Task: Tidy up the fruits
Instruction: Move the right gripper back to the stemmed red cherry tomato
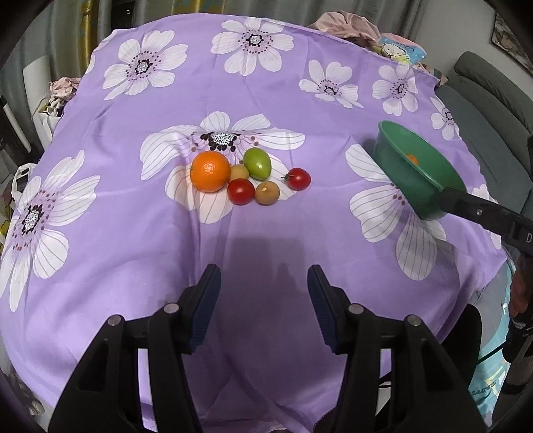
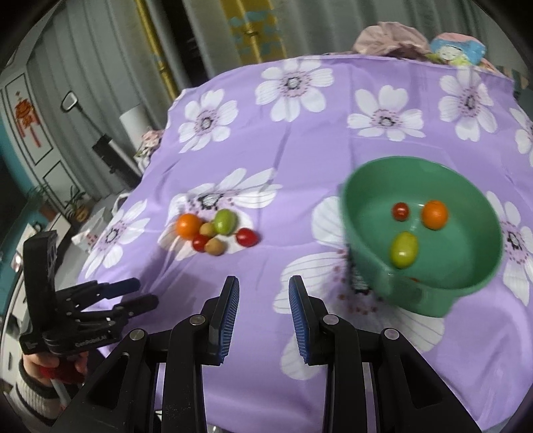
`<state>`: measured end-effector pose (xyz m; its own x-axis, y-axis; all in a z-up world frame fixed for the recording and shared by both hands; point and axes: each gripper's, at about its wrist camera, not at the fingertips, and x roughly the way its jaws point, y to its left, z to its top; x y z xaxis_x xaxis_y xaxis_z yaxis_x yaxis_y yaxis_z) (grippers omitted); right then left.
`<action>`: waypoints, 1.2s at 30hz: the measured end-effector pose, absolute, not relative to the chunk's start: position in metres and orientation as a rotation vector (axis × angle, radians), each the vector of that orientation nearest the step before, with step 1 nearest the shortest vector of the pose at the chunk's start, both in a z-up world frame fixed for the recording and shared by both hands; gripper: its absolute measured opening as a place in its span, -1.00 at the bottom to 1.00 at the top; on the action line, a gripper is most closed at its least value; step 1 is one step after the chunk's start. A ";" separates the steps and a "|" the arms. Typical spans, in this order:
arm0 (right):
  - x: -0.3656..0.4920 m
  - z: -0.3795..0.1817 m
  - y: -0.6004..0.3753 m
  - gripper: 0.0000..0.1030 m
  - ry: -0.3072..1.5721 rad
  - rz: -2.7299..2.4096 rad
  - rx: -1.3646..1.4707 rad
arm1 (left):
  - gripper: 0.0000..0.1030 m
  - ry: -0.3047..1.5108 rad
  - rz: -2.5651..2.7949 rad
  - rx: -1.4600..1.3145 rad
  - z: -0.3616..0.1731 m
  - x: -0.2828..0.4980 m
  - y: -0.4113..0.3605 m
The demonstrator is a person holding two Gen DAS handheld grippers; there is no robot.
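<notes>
A cluster of fruits lies mid-table: an orange [image 1: 210,171], a green fruit [image 1: 257,163], two red tomatoes [image 1: 240,191] [image 1: 298,179] and two small brown fruits [image 1: 267,193]. The cluster also shows in the right wrist view [image 2: 216,233]. A green bowl [image 2: 423,233] at the right holds a small tomato [image 2: 400,211], a small orange [image 2: 434,214] and a yellow-green fruit [image 2: 404,249]. The bowl looks tilted in the left wrist view [image 1: 416,170]. My left gripper [image 1: 263,296] is open and empty, short of the cluster. My right gripper [image 2: 263,299] is open and empty beside the bowl.
A purple flowered cloth [image 1: 266,83] covers the table. Piled clothes [image 1: 346,26] lie at the far edge. A grey sofa [image 1: 493,96] stands at the right. The left gripper shows at the lower left of the right wrist view [image 2: 126,296].
</notes>
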<state>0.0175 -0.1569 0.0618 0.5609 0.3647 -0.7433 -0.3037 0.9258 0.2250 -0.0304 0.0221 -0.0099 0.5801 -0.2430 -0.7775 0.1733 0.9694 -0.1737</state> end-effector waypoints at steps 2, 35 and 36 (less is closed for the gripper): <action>0.019 0.060 -0.148 -0.40 0.905 0.409 0.058 | 0.03 0.918 -0.238 -0.064 -0.010 -0.031 0.023; 0.059 0.032 -0.113 -0.39 1.030 0.405 -0.023 | 0.02 0.945 -0.321 -0.116 -0.023 0.004 0.034; 0.060 0.031 -0.113 -0.39 1.032 0.405 -0.021 | 0.02 0.949 -0.322 -0.115 -0.023 0.006 0.034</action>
